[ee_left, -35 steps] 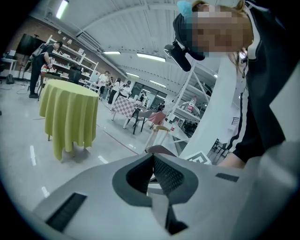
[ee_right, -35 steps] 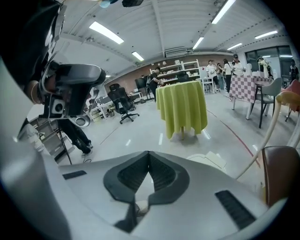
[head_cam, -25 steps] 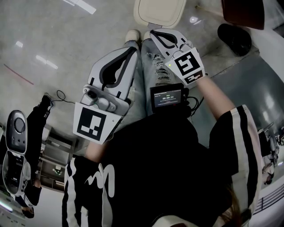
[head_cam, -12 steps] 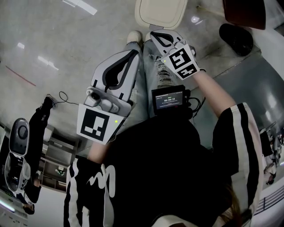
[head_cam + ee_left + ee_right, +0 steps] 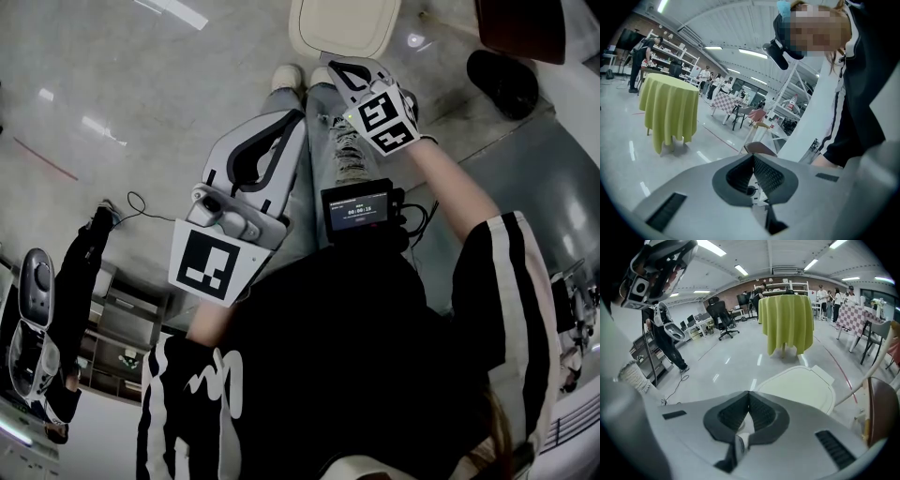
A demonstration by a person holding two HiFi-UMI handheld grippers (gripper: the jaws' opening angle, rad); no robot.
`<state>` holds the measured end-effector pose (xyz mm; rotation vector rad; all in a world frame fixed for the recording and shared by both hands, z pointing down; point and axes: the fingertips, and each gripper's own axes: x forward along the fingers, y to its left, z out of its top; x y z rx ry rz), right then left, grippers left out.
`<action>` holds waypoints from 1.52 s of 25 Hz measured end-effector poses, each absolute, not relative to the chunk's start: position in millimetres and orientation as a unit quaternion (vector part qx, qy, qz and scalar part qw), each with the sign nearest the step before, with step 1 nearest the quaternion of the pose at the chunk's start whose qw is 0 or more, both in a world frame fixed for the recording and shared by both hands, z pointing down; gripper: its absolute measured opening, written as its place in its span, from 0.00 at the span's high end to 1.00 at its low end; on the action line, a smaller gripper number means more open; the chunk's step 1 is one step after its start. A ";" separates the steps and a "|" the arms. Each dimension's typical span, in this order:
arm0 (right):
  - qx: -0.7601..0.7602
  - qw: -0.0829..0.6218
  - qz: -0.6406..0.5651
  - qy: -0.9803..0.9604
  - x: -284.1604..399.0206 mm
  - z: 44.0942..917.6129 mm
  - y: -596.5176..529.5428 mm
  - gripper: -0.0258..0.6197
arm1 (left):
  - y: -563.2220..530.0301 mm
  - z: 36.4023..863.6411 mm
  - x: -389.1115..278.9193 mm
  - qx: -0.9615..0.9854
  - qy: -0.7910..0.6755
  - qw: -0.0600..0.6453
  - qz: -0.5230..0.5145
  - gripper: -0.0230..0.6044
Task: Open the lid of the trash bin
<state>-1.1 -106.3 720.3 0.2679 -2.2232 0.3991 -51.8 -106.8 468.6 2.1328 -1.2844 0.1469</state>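
A cream trash bin [image 5: 342, 23] stands on the floor just past the person's shoes, its lid down. The right gripper view looks onto that lid [image 5: 801, 387] from close above. My right gripper [image 5: 341, 67] hovers at the bin's near edge, jaws shut with nothing between them, tips meeting [image 5: 749, 393]. My left gripper [image 5: 299, 116] hangs lower and to the left, beside the person's leg, well short of the bin. Its jaws are also shut and hold nothing [image 5: 752, 157], and it points up into the room.
A dark brown chair seat [image 5: 520, 23] and a black object [image 5: 497, 80] lie right of the bin. A round table under a green cloth [image 5: 786, 319] stands further off. A person [image 5: 665, 338] stands left, with a cable [image 5: 141, 206] on the floor.
My right gripper has moved forward, up the head view, to the bin's near edge. The left gripper has drifted slightly right and forward. Both stay shut.
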 end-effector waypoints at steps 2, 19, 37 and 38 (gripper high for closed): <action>0.108 0.426 0.161 -0.884 0.0 727.0 -106.0 0.95 | -107.4 468.2 -50.8 0.811 -0.488 0.318 0.053 0.95; 0.112 0.489 0.150 -0.852 14.3 772.5 -102.8 0.96 | -100.9 469.1 -44.0 0.807 -0.486 0.332 0.055 0.95; 0.109 0.564 0.122 -0.809 30.7 813.9 -94.6 0.95 | -100.9 468.1 -47.4 0.801 -0.496 0.331 0.053 0.95; 0.108 0.569 0.123 -0.806 32.2 816.5 -93.3 0.96 | -100.9 467.9 -47.5 0.801 -0.496 0.331 0.053 0.95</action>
